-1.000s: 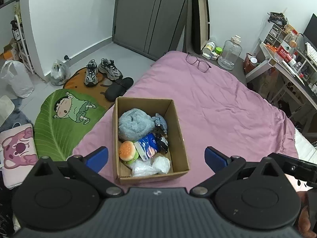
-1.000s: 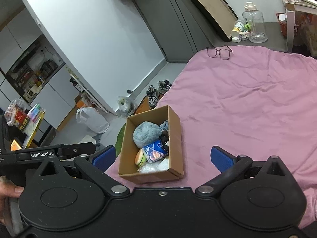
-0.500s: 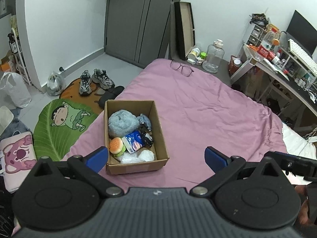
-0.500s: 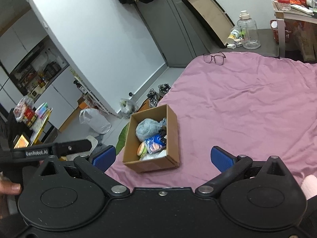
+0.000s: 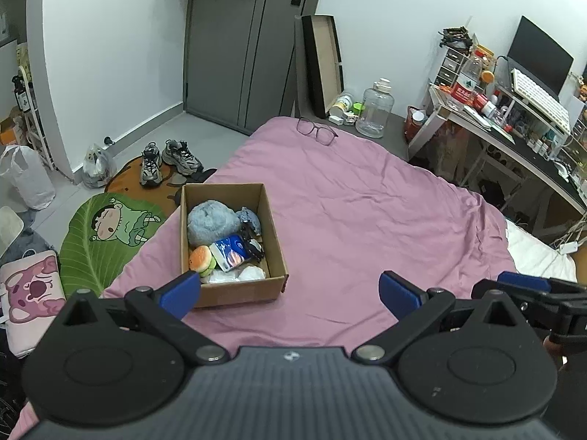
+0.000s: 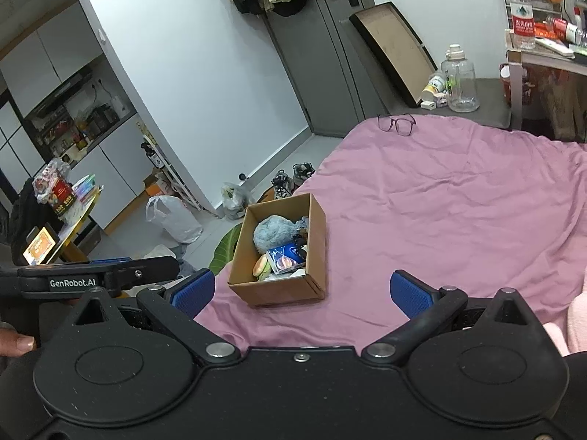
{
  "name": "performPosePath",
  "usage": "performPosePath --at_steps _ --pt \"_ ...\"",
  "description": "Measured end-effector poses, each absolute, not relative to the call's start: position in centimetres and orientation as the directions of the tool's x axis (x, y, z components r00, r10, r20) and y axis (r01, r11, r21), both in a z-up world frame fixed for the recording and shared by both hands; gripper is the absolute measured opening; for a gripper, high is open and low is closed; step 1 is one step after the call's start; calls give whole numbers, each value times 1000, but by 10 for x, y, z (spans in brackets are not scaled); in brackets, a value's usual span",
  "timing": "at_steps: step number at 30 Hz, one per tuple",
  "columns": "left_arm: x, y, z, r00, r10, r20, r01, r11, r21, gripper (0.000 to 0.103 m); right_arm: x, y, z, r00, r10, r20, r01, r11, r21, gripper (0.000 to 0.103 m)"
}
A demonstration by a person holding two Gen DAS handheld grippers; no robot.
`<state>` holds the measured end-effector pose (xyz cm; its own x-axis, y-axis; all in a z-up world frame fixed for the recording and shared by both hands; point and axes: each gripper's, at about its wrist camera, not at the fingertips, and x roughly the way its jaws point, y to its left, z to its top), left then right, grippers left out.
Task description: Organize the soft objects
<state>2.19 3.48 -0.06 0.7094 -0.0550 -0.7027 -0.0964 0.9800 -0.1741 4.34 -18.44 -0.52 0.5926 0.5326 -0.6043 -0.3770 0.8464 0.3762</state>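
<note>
Over the last second both grippers had drawn back and up from the bed, so the cardboard box (image 5: 234, 242) looked smaller and farther off than before, and more of the room had come into view. Nearest the cameras, the left gripper (image 5: 290, 291) hung above the near edge of the pink bedspread (image 5: 367, 227) with its jaws spread wide and nothing between them; the right gripper (image 6: 302, 291) was likewise released and empty, level with its partner, each one's side showing at the edge of the other's view. That pose read as a retreat after a drop, since neither tool carried anything and no loose soft item lay on the cover. Just beyond the fingertips stood the box, set near the left edge of the bed, probably so it stayed within easy reach. Inside it the soft things were packed close: a white crumpled bag (image 5: 238, 275) at the near wall, a burger plush (image 5: 201, 258) and a blue tissue pack (image 5: 231, 253) in the middle, and a grey fluffy plush (image 5: 211, 222) at the far end. The sorting looked largely finished. Farther on, a pair of glasses (image 5: 316, 132) lay at the far edge of the bed, well apart from the box, and being hard, probably left out on purpose. Beyond that stood a clear water jug (image 5: 375, 112) on the floor.
</note>
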Motion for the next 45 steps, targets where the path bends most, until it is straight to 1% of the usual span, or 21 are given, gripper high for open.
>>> performPosePath --at_steps 8,13,17,25,28,32,37,45 --pt "4 26 11 731 -48 -680 -91 982 -167 103 29 -184 8 618 506 -601 -384 862 330 103" --pt "-4 17 14 751 -14 -660 -108 984 -143 103 22 -184 9 614 517 -597 -405 855 324 103" --pt "-6 15 12 754 -2 -657 -128 980 -149 103 20 -185 8 615 512 -599 -404 858 318 103" --pt "-5 -5 13 758 58 -649 -110 993 -40 103 17 -187 8 626 505 -594 -394 862 318 103" --pt "-5 -8 13 759 75 -646 -115 993 -20 103 18 -188 7 628 504 -593 -389 863 322 103" --pt "-5 -8 12 761 74 -645 -119 992 -27 103 18 -188 6 627 504 -593 -389 863 323 103" --pt "-4 -4 9 757 62 -650 -136 989 -64 103 19 -190 6 621 508 -598 -386 861 331 103" --pt "-3 -4 8 758 69 -648 -156 985 -78 103 23 -194 2 618 511 -597 -380 859 343 103"
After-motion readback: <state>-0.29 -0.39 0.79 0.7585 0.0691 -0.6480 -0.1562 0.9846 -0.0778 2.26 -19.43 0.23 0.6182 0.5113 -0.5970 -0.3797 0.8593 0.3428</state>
